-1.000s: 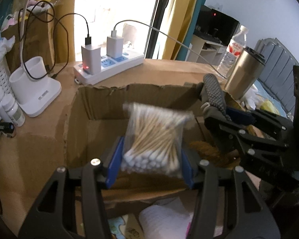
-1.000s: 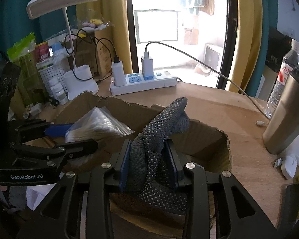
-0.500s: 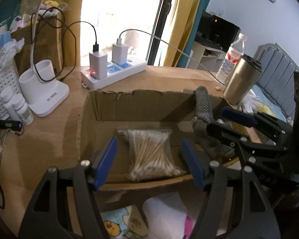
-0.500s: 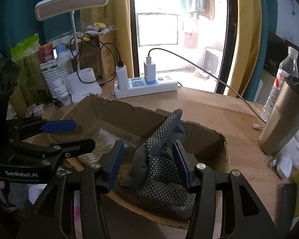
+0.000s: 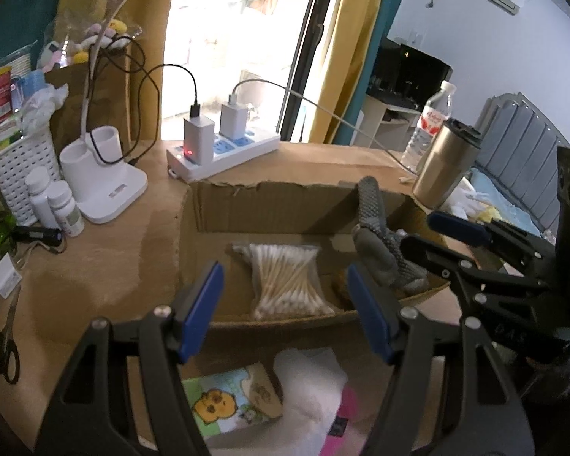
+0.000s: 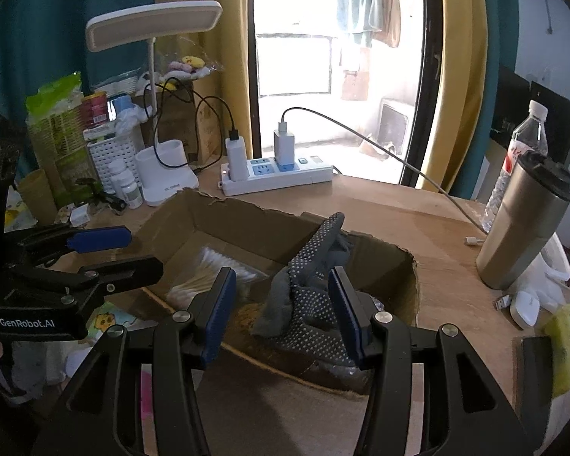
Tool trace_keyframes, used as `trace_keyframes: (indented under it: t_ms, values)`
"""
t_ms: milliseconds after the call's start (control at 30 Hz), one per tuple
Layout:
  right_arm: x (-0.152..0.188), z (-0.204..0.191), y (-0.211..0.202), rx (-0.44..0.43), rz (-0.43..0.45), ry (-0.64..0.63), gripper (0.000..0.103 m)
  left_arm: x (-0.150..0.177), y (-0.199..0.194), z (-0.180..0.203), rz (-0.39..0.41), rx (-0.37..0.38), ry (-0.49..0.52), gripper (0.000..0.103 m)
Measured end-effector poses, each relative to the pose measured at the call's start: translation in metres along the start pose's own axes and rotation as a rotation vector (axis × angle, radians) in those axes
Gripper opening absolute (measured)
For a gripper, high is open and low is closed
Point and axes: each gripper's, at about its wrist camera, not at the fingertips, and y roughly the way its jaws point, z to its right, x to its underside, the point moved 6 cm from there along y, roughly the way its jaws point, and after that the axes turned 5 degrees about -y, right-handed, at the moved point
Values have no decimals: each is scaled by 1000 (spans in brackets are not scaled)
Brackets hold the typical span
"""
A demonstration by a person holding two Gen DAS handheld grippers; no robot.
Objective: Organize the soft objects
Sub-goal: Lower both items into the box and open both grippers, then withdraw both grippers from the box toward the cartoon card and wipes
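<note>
A clear bag of cotton swabs [image 5: 281, 266] lies flat on the floor of the open cardboard box [image 5: 269, 205]. My left gripper [image 5: 283, 285] hangs open above the box's near rim, its blue pads apart from the bag. A grey dotted glove [image 6: 311, 262] slumps in the box's right part, one finger sticking up. My right gripper [image 6: 281, 277] stands open with the glove loose between its pads, touching neither. The left wrist view shows the glove [image 5: 376, 235] and the right gripper [image 5: 440, 233]; the right wrist view shows the swabs [image 6: 205, 269] and the left gripper [image 6: 140, 250].
Behind the box sit a white power strip [image 5: 224, 152] with chargers and a lamp base [image 5: 98, 182]. A steel tumbler [image 5: 444, 163] and a water bottle [image 5: 433, 121] stand at the right. Scissors [image 5: 3, 345] lie at the left. White cloth [image 5: 311, 376] and a duck booklet [image 5: 228, 399] lie before the box.
Both grippers opened and let go: the swab bag dropped flat into the box and the glove slumped in it. Both grippers then pulled back and rose a little.
</note>
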Motion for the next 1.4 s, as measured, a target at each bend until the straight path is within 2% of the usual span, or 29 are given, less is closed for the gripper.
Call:
trace_keyframes:
  t_ms: [667,1400]
  values:
    - [5,-38,-33,16,18,-17,54,20,-46,-13,54,7,-1,70]
    - [24,-90,-32,-19,-24,-45,54,57,-76,-61,59,-39,-54,70]
